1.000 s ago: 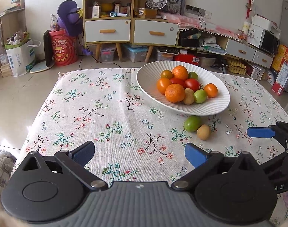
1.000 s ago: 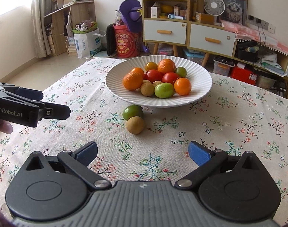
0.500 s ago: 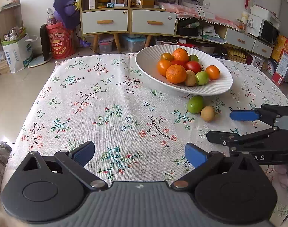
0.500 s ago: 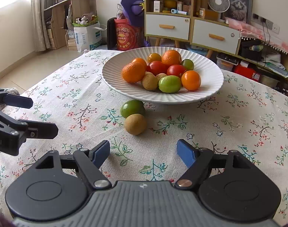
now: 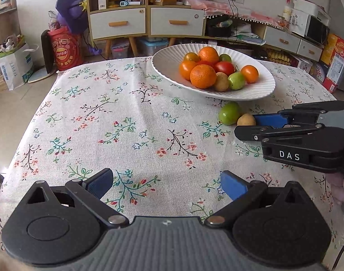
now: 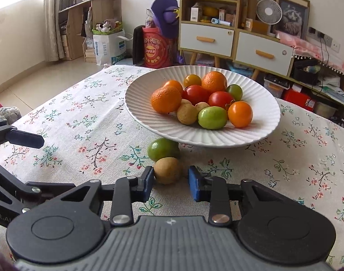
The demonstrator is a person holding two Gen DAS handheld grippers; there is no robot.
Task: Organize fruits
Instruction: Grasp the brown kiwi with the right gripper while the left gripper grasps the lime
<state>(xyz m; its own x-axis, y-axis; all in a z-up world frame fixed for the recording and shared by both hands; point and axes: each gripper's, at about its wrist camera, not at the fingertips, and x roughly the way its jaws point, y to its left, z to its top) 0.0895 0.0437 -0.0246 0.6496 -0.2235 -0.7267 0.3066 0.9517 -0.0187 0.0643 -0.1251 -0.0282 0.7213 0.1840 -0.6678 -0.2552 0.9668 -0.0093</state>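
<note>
A white ribbed bowl [image 6: 251, 133] on the floral cloth holds several oranges, tomatoes, green and tan fruits. Two fruits lie on the cloth in front of it: a green one [image 6: 163, 149] and a small tan one [image 6: 167, 170]. My right gripper [image 6: 170, 180] is low on the cloth, its jaws partly closed on either side of the tan fruit, with small gaps. In the left wrist view the bowl [image 5: 172, 67], the green fruit [image 5: 229, 113], the tan fruit [image 5: 246, 120] and the right gripper [image 5: 251, 126] show at right. My left gripper [image 5: 167, 184] is open and empty above the cloth.
The table's far edge [image 5: 104, 62] drops to a tiled floor with cabinets [image 5: 147, 22], a red drum [image 5: 63, 49] and a paper bag [image 5: 16, 65]. The left gripper's arm [image 6: 16, 137] shows at the left edge of the right wrist view.
My right gripper has moved forward and down to the tan fruit and its jaws have narrowed around it. My left gripper has moved slightly closer to the table.
</note>
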